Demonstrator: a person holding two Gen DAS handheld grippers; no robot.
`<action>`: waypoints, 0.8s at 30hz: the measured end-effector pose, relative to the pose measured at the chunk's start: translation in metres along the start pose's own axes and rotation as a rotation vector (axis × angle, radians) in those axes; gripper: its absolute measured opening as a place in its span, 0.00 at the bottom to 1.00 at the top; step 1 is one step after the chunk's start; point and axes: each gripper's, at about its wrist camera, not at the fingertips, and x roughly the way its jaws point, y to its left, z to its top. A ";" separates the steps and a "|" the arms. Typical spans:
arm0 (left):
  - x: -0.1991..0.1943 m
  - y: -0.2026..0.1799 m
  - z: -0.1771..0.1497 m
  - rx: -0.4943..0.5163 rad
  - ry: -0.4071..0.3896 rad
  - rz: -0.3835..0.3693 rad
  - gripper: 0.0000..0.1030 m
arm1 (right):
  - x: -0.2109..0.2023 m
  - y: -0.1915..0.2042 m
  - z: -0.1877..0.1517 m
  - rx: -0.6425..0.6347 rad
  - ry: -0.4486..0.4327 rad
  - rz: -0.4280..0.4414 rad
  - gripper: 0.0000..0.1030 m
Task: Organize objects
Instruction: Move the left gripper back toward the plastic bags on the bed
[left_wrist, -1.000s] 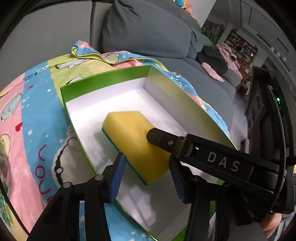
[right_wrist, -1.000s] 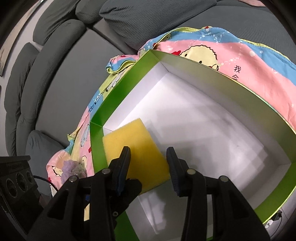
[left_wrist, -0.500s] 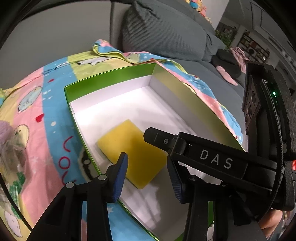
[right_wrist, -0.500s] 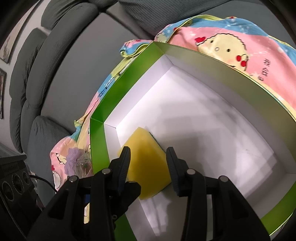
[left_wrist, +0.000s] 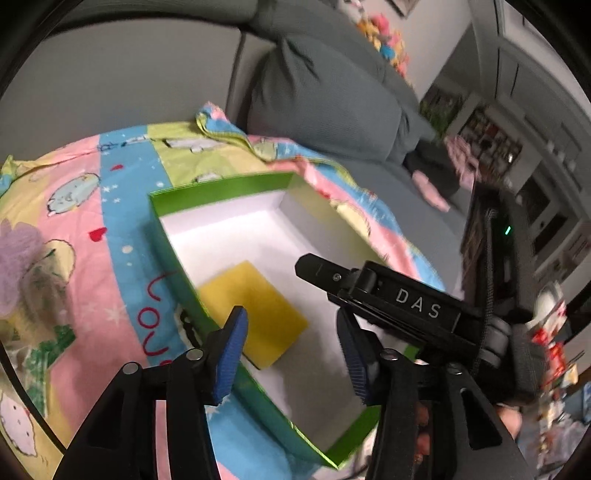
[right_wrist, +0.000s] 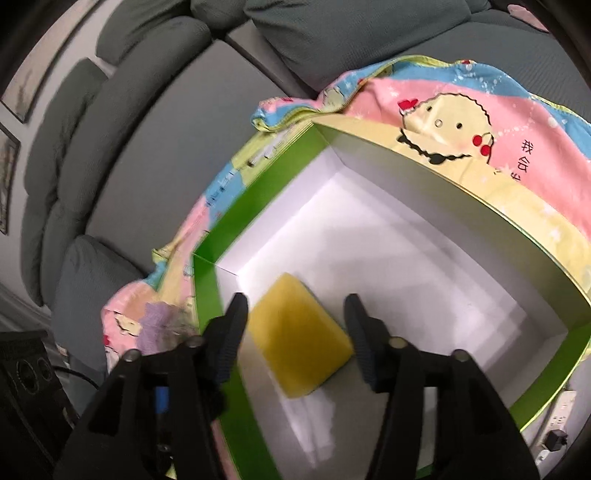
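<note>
A yellow sponge (left_wrist: 255, 314) lies flat on the white floor of a green-walled box (left_wrist: 207, 192), near its left wall. The sponge also shows in the right wrist view (right_wrist: 299, 336), in the near corner of the box (right_wrist: 255, 199). My left gripper (left_wrist: 291, 343) is open and empty, above the box's near edge. My right gripper (right_wrist: 295, 332) is open and empty, raised over the sponge. The right gripper's finger (left_wrist: 321, 271) crosses the left wrist view.
The box rests on a pink, blue and yellow cartoon blanket (left_wrist: 110, 229) spread over a grey sofa (right_wrist: 122, 122). A purple fluffy item (left_wrist: 22, 254) lies on the blanket left of the box. A black speaker (right_wrist: 26, 369) stands by the sofa arm.
Both grippers have pulled back and up from the box. The sponge now lies free on the box floor, farther from both sets of fingers.
</note>
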 end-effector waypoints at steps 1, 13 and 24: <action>-0.006 0.003 0.001 -0.014 -0.013 -0.007 0.64 | -0.002 0.002 0.000 -0.002 -0.007 0.010 0.57; -0.078 0.072 -0.027 -0.094 -0.107 0.232 0.71 | 0.000 0.061 -0.017 -0.091 -0.003 0.199 0.78; -0.136 0.189 -0.084 -0.442 -0.194 0.478 0.71 | 0.014 0.142 -0.059 -0.290 0.048 0.186 0.90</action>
